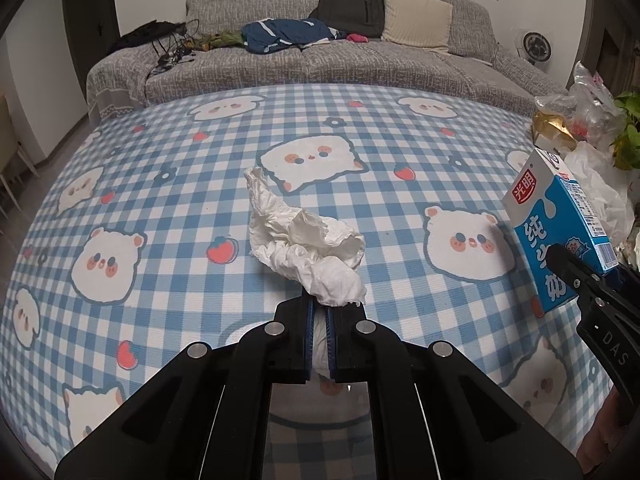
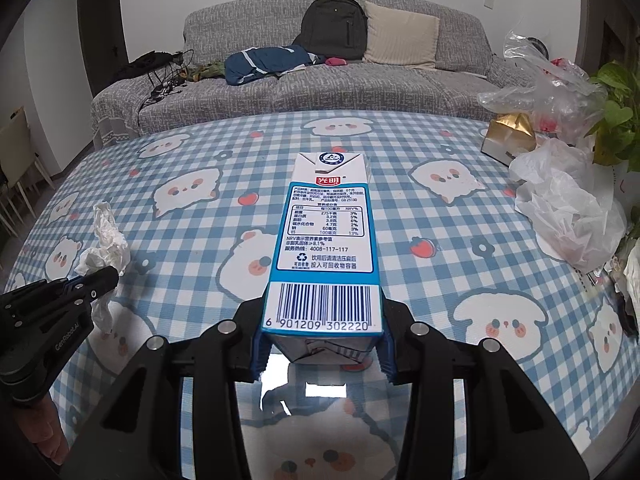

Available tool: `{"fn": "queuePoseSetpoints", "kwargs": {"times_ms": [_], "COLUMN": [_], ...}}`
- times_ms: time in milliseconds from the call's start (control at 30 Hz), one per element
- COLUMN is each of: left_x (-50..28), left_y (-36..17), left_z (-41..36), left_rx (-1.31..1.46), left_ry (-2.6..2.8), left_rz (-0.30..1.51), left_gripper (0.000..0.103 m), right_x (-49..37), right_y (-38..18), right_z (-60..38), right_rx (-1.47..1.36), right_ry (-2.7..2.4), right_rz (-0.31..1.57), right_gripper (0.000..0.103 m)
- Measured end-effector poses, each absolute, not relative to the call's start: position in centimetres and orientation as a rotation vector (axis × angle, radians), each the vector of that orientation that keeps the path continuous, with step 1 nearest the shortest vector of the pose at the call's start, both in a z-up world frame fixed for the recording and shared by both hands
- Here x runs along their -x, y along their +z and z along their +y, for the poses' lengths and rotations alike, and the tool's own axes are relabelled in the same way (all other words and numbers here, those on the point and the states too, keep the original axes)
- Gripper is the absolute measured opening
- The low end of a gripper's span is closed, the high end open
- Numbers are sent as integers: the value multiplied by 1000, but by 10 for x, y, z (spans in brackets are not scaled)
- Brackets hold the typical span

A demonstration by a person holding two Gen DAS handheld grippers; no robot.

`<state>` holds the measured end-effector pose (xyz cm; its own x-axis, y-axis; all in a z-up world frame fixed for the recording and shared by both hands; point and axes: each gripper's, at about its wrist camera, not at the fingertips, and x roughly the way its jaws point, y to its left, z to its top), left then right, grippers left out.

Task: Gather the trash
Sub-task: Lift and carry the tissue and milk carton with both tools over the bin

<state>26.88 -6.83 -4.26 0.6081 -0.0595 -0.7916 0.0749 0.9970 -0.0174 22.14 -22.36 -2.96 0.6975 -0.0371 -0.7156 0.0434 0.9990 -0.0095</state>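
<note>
A crumpled white tissue [image 1: 304,240] sticks up from my left gripper [image 1: 320,308], whose jaws are shut on its lower end above the checked tablecloth [image 1: 192,184]. In the right wrist view the same tissue [image 2: 105,240] hangs from the left gripper [image 2: 108,276] at the far left. My right gripper [image 2: 322,336] is shut on the bottom end of a blue and white milk carton [image 2: 326,236], held tilted above the table. That carton [image 1: 560,228] shows at the right edge of the left wrist view, with the right gripper's fingers [image 1: 568,264] on it.
Plastic bags [image 2: 568,204], a gold box [image 2: 510,136] and a green plant [image 2: 620,120] crowd the table's right side. A grey sofa [image 2: 320,76] with a backpack [image 2: 334,28], a cushion and clothes stands behind the table. Chairs [image 2: 16,168] are at the far left.
</note>
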Motion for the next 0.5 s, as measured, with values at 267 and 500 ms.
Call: {"fn": "queuePoseSetpoints", "kwargs": {"times_ms": [267,500], "left_x": [-241,-210], "left_y": [-38,-25], "left_z": [-64,-59], "left_rx": [-14,0], "left_ry": [-86,-94], "left_rz": [911,890], "left_gripper": [4,4], "right_x": [-194,-164], "right_y": [-18,-17], "right_z": [-219,-217], "right_rx": [10,-4], "right_ry": [-41,-31], "right_rz": [777,777], "right_gripper": [40,40]}}
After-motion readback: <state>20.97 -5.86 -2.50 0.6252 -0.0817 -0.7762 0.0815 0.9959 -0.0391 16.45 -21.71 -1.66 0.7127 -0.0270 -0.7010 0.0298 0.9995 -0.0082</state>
